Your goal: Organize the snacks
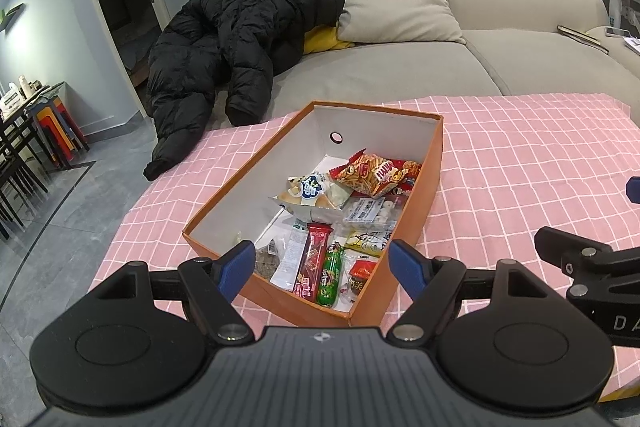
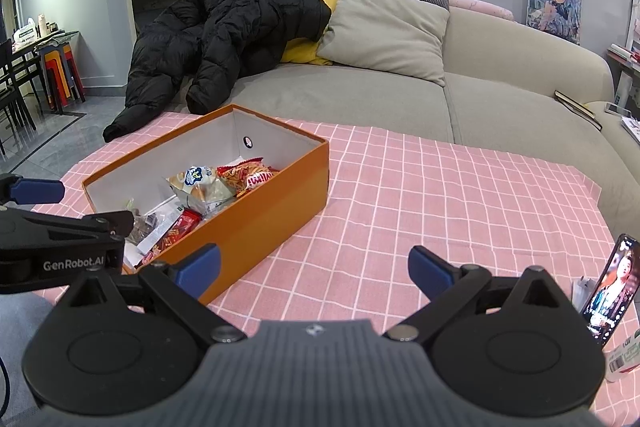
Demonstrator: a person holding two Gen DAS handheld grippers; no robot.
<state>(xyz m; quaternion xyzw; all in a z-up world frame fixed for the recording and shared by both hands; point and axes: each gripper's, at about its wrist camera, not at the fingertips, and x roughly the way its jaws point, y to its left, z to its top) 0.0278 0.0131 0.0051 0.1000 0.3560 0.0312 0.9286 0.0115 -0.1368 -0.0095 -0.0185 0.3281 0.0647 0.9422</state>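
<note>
Snacks (image 1: 340, 223) are lying heaped in the orange box (image 1: 434, 163) on the pink-checked worktop (image 2: 440, 195), none showing outside it, so little seems left. The left gripper (image 1: 322, 267) is hovering open above the box's near end; the right gripper (image 2: 314, 271) is hanging open, empty, beside it.

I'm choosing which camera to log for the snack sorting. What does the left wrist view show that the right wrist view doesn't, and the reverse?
Only the left wrist view looks down into the near end of the orange box, showing the green sausage pack and the red wafer bar full length.

Only the right wrist view shows the phone propped at the table's right edge, its screen lit.

Both show the box on the pink checked cloth, the red chip bag, the grey sofa with the black jacket, and both grippers open, holding nothing.
</note>
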